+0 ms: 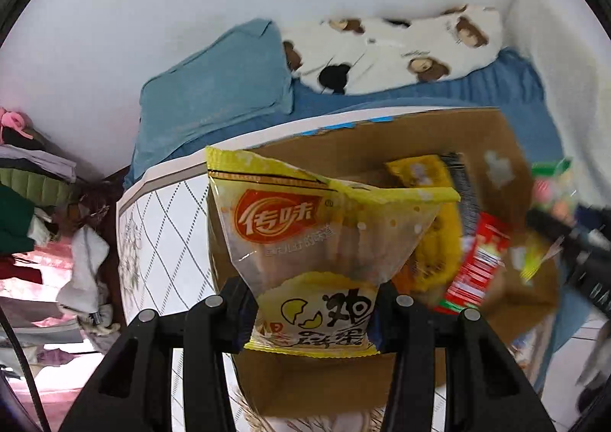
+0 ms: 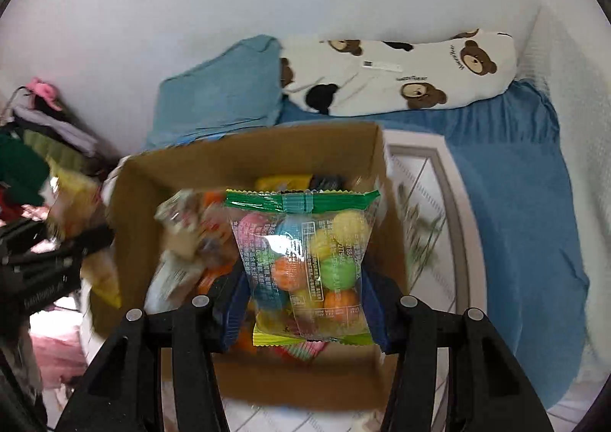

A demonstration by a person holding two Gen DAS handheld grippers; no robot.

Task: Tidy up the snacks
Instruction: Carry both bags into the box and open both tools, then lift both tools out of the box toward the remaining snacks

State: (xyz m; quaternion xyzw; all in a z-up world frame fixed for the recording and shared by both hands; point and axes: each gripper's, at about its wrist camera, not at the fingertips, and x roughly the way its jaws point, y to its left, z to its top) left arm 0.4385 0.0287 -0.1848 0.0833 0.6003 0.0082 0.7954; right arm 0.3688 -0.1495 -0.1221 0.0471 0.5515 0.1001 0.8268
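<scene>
My left gripper (image 1: 311,311) is shut on a yellow snack packet (image 1: 320,241) with red logo, held upright over a brown cardboard box (image 1: 382,141). Inside the box lie a yellow packet (image 1: 431,233) and a red packet (image 1: 477,264). My right gripper (image 2: 303,308) is shut on a clear packet of coloured balls (image 2: 305,260) with a green top, held above the same cardboard box (image 2: 259,153), which holds several blurred snack packets (image 2: 191,237). The right gripper shows blurred at the right edge of the left view (image 1: 573,241); the left gripper shows at the left edge of the right view (image 2: 49,264).
The box sits on a white patterned mattress (image 1: 164,225) beside a blue bedsheet (image 2: 515,203). A blue pillow (image 2: 221,92) and a bear-print pillow (image 2: 401,73) lie at the wall. A pile of clothes (image 1: 34,203) is at the left.
</scene>
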